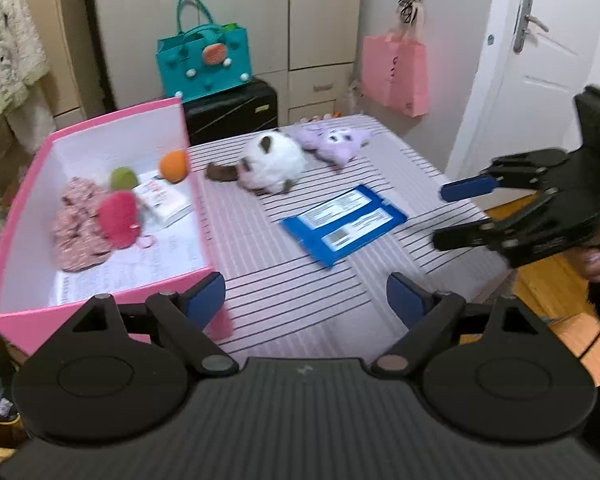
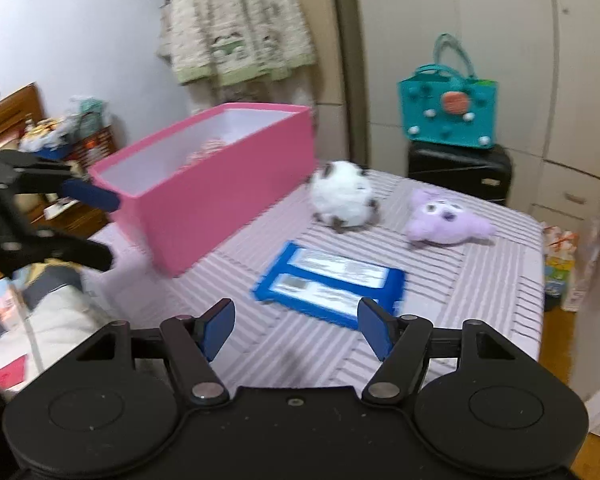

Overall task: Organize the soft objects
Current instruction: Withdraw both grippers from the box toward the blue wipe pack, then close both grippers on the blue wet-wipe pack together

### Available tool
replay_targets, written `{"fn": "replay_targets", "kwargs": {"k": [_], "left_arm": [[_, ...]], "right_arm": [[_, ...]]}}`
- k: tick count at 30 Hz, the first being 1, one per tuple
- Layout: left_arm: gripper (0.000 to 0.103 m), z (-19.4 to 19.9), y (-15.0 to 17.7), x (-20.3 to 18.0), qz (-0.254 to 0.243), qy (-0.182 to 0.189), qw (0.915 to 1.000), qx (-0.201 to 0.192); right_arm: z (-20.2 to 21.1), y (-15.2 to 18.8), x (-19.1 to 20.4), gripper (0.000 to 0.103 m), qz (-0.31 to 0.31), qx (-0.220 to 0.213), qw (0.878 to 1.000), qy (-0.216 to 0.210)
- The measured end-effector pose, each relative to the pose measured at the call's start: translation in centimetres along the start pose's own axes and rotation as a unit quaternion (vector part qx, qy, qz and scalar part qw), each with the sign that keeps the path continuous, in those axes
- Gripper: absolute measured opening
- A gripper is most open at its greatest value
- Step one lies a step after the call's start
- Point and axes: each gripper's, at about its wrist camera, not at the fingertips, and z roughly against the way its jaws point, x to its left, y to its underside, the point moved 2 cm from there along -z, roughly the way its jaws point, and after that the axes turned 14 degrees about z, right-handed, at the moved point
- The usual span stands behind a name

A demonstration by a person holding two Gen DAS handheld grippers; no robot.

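The left gripper (image 1: 306, 300) is nearest, over the near edge of the striped tabletop (image 1: 300, 280). Its fingers are wide apart with nothing between them. The right gripper (image 2: 296, 328) has its fingers open too, and empty. A bit farther, in the middle, lies a flat blue pack (image 1: 344, 222). The pink box (image 1: 100, 308) sits along the left edge, with soft toys inside. Near the far edge lie a white fluffy toy (image 1: 274, 164) and a purple toy (image 1: 332, 142), side by side.
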Motion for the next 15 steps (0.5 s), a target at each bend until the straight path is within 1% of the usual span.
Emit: {"fn": "replay_targets", "kwargs": {"k": [2,6,13,14,15], "left_arm": [[0.092,-0.7,0.0,-0.8,0.001,0.012,0.9999,-0.004],[0.095,-2.3,-0.4,-2.1,0.012,0.028,0.9994,-0.014],[0.097,-6.6,-0.9,-4.2,0.013,0.039,0.9989,-0.023],[0.097,-7.2,-1.0,-4.3,0.016,0.04,0.9988,-0.025],[0.097,-7.7,-1.1,-4.4,0.021,0.037,0.9987,-0.028]], "right_arm": [[-0.5,0.7,-0.8,0.075,-0.001,-0.01,1.0,0.021],[-1.5,2.1,-2.0,0.079,-0.002,-0.021,0.999,0.047],[-3.3,3.7,-4.6,0.079,-0.034,-0.054,0.996,0.063],[-3.7,3.8,-4.8,0.079,-0.033,-0.048,0.996,0.064],[-4.2,3.8,-5.0,0.079,-0.028,-0.032,0.997,0.061]]}}
